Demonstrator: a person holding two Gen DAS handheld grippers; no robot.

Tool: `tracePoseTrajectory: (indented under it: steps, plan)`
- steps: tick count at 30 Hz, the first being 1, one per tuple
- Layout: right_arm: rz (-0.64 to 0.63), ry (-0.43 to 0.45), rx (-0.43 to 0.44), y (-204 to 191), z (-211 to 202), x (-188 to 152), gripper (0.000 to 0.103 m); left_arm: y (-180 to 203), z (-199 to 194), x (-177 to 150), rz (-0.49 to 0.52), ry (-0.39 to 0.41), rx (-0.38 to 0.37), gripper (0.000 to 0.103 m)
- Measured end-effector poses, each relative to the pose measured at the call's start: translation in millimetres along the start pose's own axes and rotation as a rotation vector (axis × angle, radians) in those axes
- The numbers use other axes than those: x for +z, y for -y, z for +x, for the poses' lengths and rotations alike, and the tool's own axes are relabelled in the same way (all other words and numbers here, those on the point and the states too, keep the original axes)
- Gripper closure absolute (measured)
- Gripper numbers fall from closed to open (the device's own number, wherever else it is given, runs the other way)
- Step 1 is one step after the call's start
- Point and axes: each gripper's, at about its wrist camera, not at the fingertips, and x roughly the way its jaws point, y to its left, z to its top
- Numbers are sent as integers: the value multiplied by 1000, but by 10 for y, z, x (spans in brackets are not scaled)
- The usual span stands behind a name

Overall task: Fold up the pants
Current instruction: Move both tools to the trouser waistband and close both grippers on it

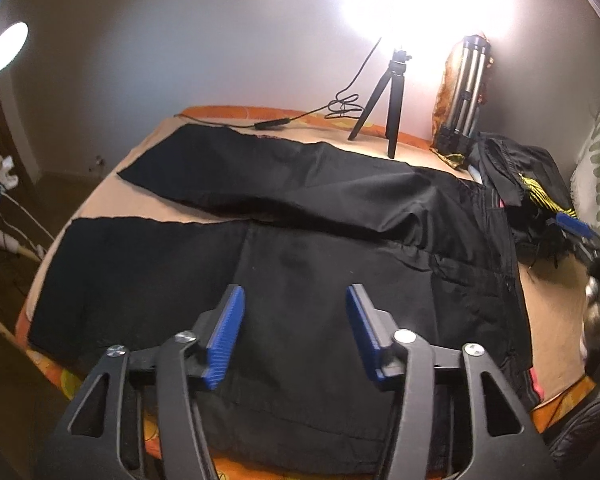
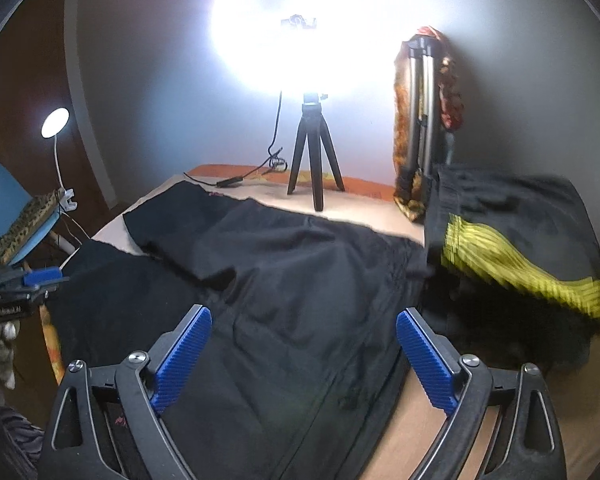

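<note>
Black pants lie spread flat on bed, both legs running toward left side, waistband at right near dark clothes pile.

Left gripper hovers above near leg and seat area, aimed forward and down; blue fingers apart, holding nothing.

Right gripper hovers above waist end of pants, aimed forward and down; blue fingers wide apart, empty.

Black mini tripod with bright ring light stands at far bed edge; folded silver tripod leans against wall beside it.
</note>
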Motion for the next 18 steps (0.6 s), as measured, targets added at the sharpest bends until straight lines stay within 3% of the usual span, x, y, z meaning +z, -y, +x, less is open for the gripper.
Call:
tracePoseTrajectory:
  steps: [4,7,18]
  plan:
    - [-42,-42,15,90,249,286,22,-46,62,90,-18,-10,-15,61]
    - [-95,-97,46,109,490,444,22,-65,122,163,-16,-24,-19,69]
    - [-168,-258,56,189,1325,829,23,-196,431,575,3,-48,5,74]
